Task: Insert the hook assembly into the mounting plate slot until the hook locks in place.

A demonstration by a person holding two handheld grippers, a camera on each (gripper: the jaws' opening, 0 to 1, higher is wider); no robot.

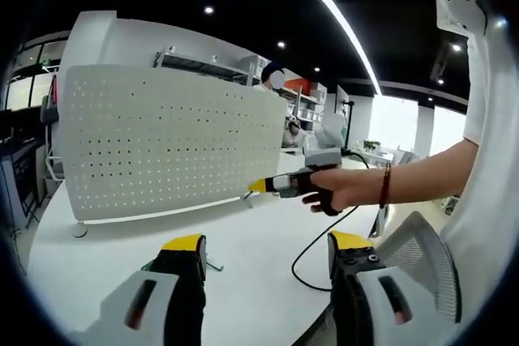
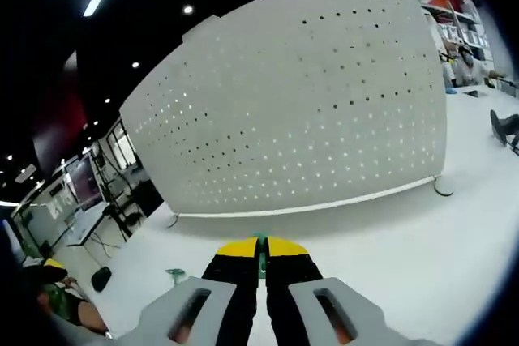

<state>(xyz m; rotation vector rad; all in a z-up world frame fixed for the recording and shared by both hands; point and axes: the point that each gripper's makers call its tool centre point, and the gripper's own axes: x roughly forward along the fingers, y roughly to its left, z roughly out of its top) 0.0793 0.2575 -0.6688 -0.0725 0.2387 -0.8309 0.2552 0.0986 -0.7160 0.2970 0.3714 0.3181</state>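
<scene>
Hook (image 2: 260,250) sits clenched in right gripper (image 2: 260,258) jaws before pegboard (image 2: 308,95); left gripper (image 1: 268,253) jaws released.

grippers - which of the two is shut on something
The right gripper: its yellow-tipped jaws are pressed together on a small green hook. The left gripper has its jaws wide apart, with nothing between them.

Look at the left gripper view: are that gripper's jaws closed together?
No, the left gripper has its two yellow-tipped jaws wide apart.
</scene>
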